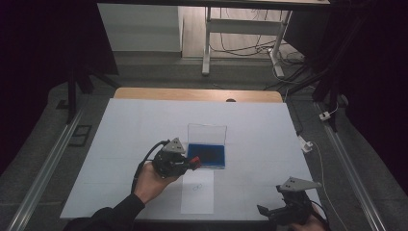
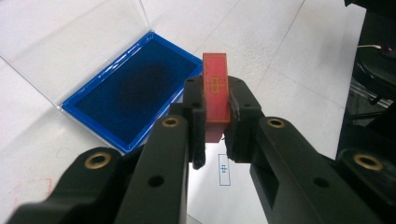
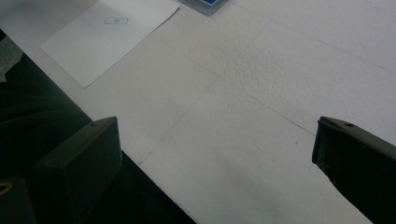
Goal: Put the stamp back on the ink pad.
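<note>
Pinching a red stamp (image 2: 215, 95), the left claw (image 2: 216, 122) hovers beside the ink pad (image 2: 135, 95); paper (image 1: 197, 192) unstamped, right claw (image 3: 215, 154) spread.

The lower end of the red stamp (image 2: 215, 93) sits behind the black jaws of the left gripper (image 2: 217, 135), so its printing face is out of sight. The gold mark on its side is too small to read. On the sheet of paper (image 1: 197, 191) near the table's front edge, the small blue mark is too tiny to make out from the high view. The right gripper (image 1: 276, 210) and the hand behind it are cut off by the bottom edge of that view. In the right gripper view the blue ink pad (image 3: 205, 3) is cut off at the top edge, only a corner showing.
</note>
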